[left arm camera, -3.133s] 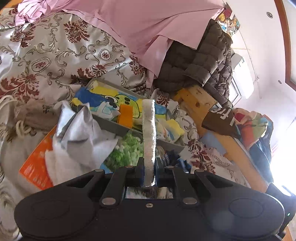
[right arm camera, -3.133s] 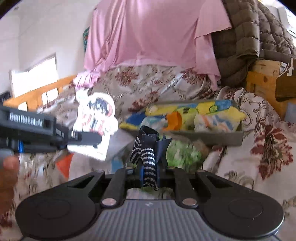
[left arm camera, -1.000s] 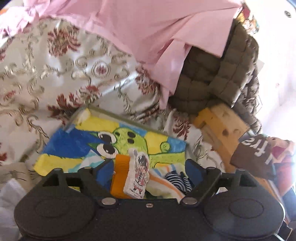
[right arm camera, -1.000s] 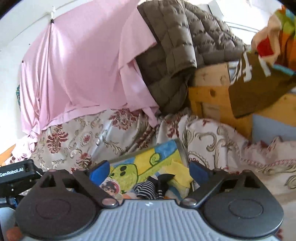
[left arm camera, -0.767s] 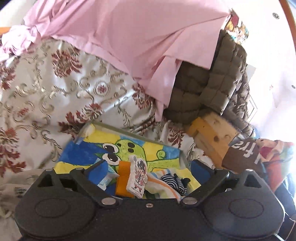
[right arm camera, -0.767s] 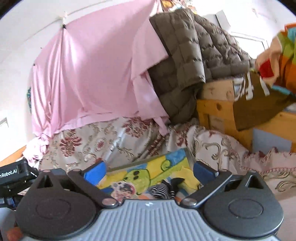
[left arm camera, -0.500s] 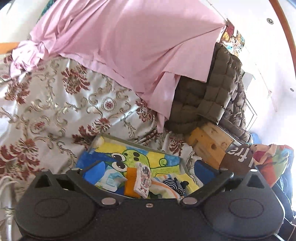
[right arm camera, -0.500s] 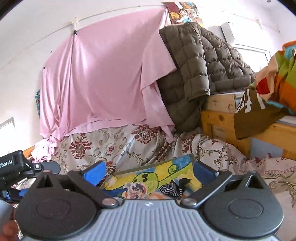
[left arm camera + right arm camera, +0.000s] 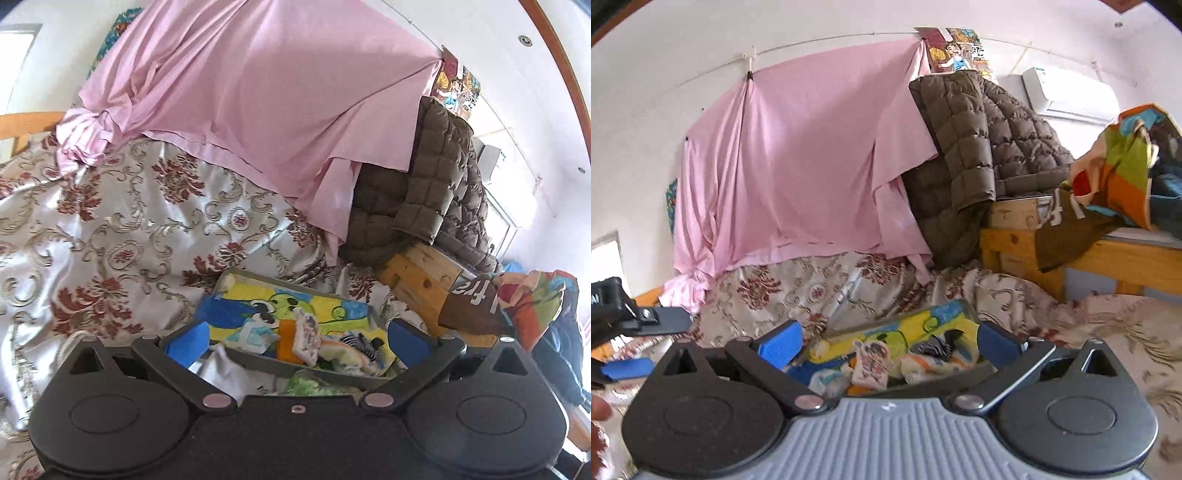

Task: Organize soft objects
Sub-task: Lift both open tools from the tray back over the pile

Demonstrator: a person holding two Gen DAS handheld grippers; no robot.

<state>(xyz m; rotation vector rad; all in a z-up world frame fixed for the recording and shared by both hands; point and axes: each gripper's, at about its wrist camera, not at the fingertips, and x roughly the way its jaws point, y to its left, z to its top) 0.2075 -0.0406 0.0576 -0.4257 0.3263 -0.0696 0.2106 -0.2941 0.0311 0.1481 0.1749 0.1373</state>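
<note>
A grey tray (image 9: pixel 258 360) lies on the flowered bedspread, lined with a blue and yellow cartoon cloth (image 9: pixel 258 306). In it stand a white cartoon-print sock (image 9: pixel 307 336), an orange piece (image 9: pixel 285 338) and a dark striped sock (image 9: pixel 360 341). My left gripper (image 9: pixel 295 339) is open and empty, held above the tray's near side. My right gripper (image 9: pixel 888 341) is open and empty, also above the tray (image 9: pixel 934 382); the cartoon sock (image 9: pixel 870 360) and the striped sock (image 9: pixel 934 349) show between its fingers. The left gripper's fingers (image 9: pixel 628 367) show at the left edge of the right wrist view.
A pink sheet (image 9: pixel 258 110) hangs behind the bed. A brown quilted jacket (image 9: pixel 424 206) drapes over a wooden frame (image 9: pixel 417 280). Coloured clothes (image 9: pixel 1123 166) lie on the right. A white cloth (image 9: pixel 225 373) and a green one (image 9: pixel 306 384) lie in front of the tray.
Three seconds ago each gripper was shut on a sock; both socks now lie in the tray and both grippers are open. Over the last second both grippers have drawn back and up.
</note>
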